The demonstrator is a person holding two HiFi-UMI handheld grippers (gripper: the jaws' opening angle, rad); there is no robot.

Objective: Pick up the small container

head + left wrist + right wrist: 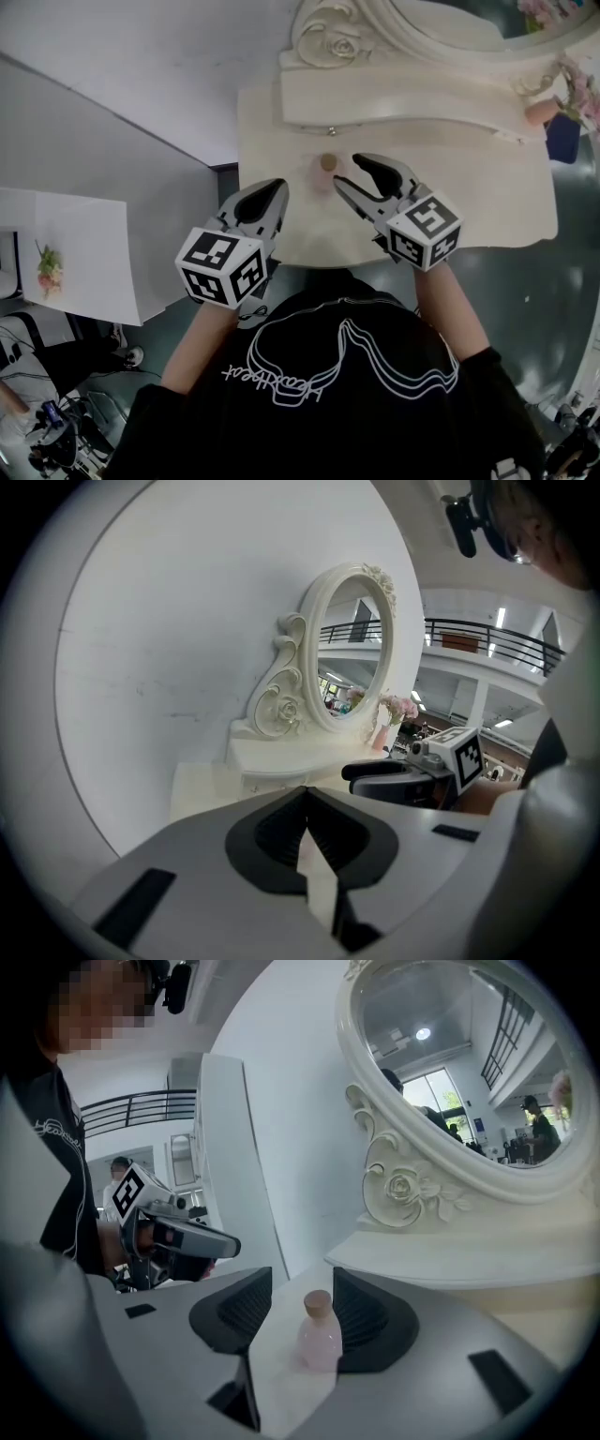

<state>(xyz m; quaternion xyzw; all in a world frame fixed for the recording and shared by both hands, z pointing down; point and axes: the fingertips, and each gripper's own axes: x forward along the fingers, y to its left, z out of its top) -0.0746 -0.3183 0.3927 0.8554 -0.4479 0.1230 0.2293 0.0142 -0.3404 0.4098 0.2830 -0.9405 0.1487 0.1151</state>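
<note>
The small container (324, 172) is a pale pink bottle with a brown cork-like cap, standing upright on the cream vanity table (459, 192) in front of the mirror's base. In the right gripper view the bottle (319, 1337) stands between the two black pads, close to the right one, with a gap on its left. My right gripper (350, 172) (302, 1279) is open around it. My left gripper (277, 190) (307, 797) hovers at the table's near left edge, left of the bottle, with its jaws together and nothing in them.
An ornate white oval mirror (394, 37) on a raised base with a small knob (330, 130) fills the table's back. A pink vase with flowers (544, 111) stands at the back right. A white wall panel (75, 253) runs along the left.
</note>
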